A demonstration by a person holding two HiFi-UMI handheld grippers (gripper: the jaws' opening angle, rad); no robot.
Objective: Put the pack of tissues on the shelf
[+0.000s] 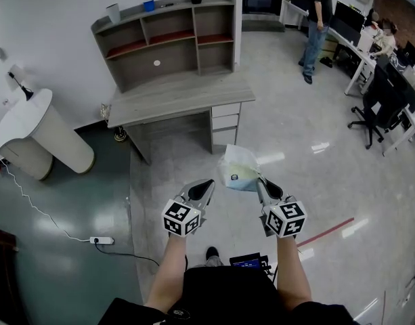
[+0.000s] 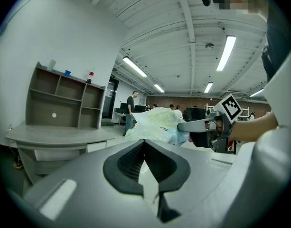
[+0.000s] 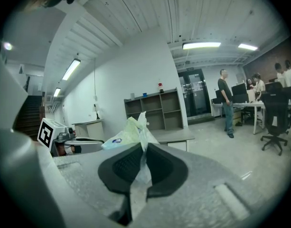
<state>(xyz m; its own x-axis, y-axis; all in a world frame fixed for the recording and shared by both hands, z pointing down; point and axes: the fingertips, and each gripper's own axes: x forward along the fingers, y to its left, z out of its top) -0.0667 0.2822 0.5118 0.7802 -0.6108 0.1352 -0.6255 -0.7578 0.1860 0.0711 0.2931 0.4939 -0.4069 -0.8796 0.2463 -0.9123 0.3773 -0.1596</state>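
The pack of tissues point(image 1: 237, 168), a pale crinkly plastic pack with a yellow-green tint, hangs in the air in front of me. My right gripper point(image 1: 260, 181) is shut on its plastic edge; in the right gripper view the wrapper point(image 3: 131, 129) sticks up from between the jaws. Beside it on the left my left gripper point(image 1: 206, 183) is shut and holds nothing, its jaws point(image 2: 145, 141) meeting at the tip. The grey shelf point(image 1: 170, 39) stands on a grey desk point(image 1: 180, 97) against the white wall, well ahead of both grippers. Its compartments look mostly bare.
A white rounded stand point(image 1: 38, 137) sits at the left wall. A power strip point(image 1: 102, 240) and its cable lie on the floor at left. A person point(image 1: 320, 26) stands at the back right near desks and black office chairs point(image 1: 380, 107). Red tape point(image 1: 325, 232) marks the floor.
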